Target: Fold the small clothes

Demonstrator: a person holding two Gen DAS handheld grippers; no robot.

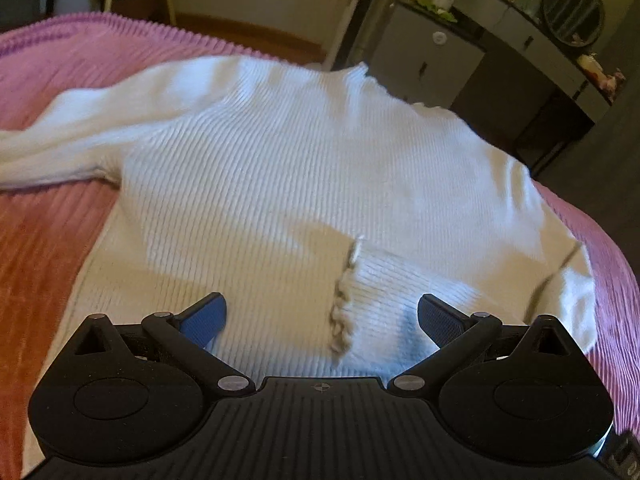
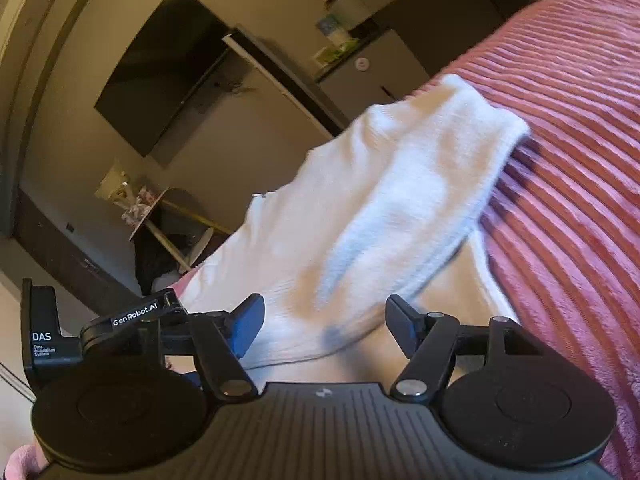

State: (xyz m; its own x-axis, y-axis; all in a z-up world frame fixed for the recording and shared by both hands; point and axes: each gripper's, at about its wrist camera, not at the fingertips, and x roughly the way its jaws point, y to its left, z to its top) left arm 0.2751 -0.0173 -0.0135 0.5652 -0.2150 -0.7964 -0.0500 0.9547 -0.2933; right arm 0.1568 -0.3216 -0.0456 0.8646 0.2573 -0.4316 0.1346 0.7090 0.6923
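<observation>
Room lighting is dim and warm. Both views show fisheye bending at the edges. Motion blur softens the sweater (image 1: 304, 168) and its sleeve (image 2: 384, 208). The gripper (image 1: 322, 318) casts a soft shadow on the knit.

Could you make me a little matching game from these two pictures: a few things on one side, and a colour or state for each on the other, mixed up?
Things:
1. sweater
2. blanket
3. left tool
4. round mirror

Colour or state:
A. pink, ribbed
B. white, one sleeve folded across the body
C. on the dark dresser at the back
D. open, holding nothing

Pairs: 1-B, 2-A, 3-D, 4-C
</observation>
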